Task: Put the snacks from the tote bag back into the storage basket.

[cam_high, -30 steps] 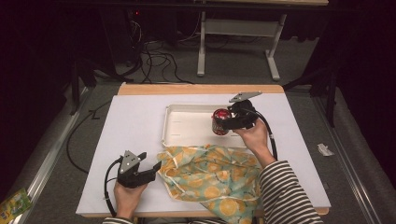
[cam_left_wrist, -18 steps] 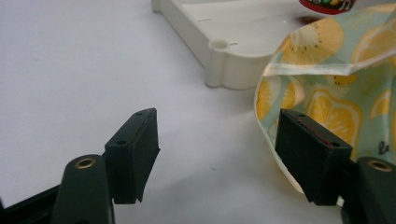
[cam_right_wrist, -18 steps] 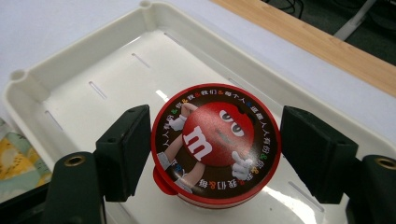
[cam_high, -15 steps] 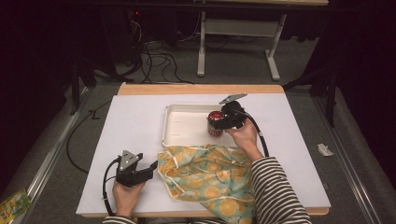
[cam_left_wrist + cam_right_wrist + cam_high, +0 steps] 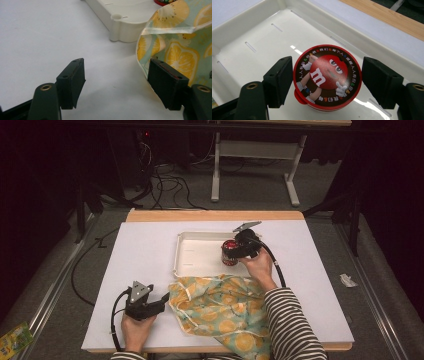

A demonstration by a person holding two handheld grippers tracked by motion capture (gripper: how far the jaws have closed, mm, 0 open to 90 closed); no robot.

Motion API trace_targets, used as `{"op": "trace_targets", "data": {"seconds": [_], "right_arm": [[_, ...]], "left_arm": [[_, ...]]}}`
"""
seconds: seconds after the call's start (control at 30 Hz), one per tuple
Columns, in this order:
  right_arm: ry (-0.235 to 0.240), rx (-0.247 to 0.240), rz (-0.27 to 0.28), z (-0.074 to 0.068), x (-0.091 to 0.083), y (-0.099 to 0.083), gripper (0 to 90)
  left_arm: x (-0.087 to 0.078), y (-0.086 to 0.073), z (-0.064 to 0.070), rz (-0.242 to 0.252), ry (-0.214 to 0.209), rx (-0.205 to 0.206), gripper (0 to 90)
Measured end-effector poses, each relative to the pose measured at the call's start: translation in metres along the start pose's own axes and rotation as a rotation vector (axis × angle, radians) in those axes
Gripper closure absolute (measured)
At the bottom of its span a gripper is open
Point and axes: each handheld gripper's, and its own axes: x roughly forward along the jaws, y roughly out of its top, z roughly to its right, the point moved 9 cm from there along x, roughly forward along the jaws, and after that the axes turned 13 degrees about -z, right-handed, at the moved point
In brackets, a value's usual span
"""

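Observation:
A red M&M's candy tub stands upright in the right half of a white tray. My right gripper reaches it from the right. In the right gripper view the tub fills the gap of the gripper, and the jaws sit against both sides of its lid over the tray floor. A lemon-print cloth lies crumpled in front of the tray. My left gripper rests on the mat just left of the cloth. Its jaws stand open and hold nothing, and the cloth edge lies beside the right jaw.
A white mat covers the table, with a wooden strip along the far edge. The tray corner is just ahead of the left gripper. The right gripper's cable trails over the mat. Bare mat lies left of the tray.
My right gripper has carried the tub leftward and down to the tray floor. The left gripper and the cloth have stayed where they were.

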Motion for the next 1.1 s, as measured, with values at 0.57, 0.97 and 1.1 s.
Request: {"op": "trace_targets", "data": {"seconds": [0.57,0.97,1.1], "right_arm": [[-0.022,-0.009,-0.002,-0.001,-0.001,-0.001,25.2],[-0.019,-0.001,0.011,-0.002,-0.011,-0.003,21.4],[-0.022,-0.003,0.012,-0.003,-0.017,-0.007,21.8]], "left_arm": [[0.000,0.000,0.001,0.000,-0.005,0.008,30.1],[0.000,0.000,0.001,0.003,-0.006,0.014,29.9],[0.000,0.000,0.002,0.003,-0.006,0.013,29.8]]}}
